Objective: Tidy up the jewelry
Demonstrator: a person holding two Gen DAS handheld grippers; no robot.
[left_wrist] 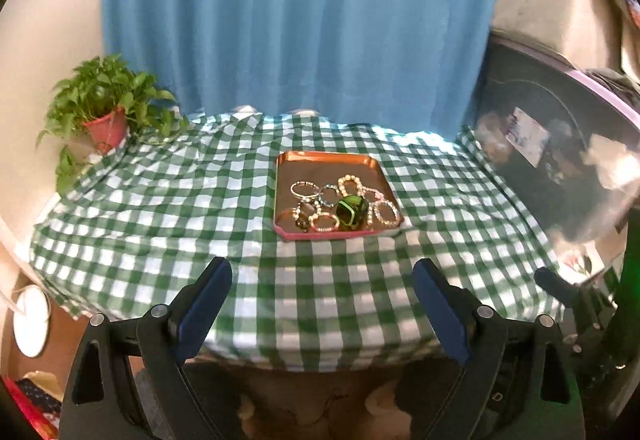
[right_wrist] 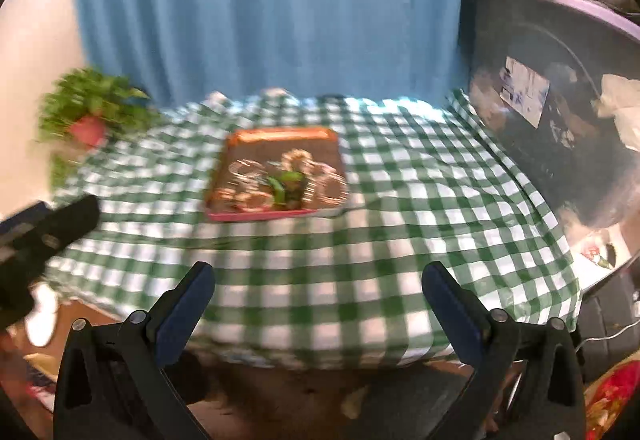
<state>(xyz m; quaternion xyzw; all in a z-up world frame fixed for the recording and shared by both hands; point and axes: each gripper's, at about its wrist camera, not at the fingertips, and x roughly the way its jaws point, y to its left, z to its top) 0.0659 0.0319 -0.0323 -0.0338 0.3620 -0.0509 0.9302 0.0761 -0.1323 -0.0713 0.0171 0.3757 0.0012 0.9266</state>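
A copper-coloured tray (left_wrist: 296, 163) with a pink front rim sits in the middle of the green-checked tablecloth (left_wrist: 160, 207). Several beaded bracelets (left_wrist: 305, 190) lie in it around a green watch (left_wrist: 350, 211). My left gripper (left_wrist: 322, 278) hovers open over the near table edge, well short of the tray, with nothing between its blue pads. The right wrist view is blurred by motion. It shows the same tray (right_wrist: 280, 135) and watch (right_wrist: 286, 185). My right gripper (right_wrist: 318, 282) is open and empty above the near edge. The left gripper's finger (right_wrist: 52, 224) shows at its left.
A potted green plant (left_wrist: 106, 103) in a red pot stands at the table's back left corner. A blue curtain (left_wrist: 300, 19) hangs behind the table. A large dark round tub (left_wrist: 560, 159) leans at the right. A white round object (left_wrist: 30, 320) lies on the floor, lower left.
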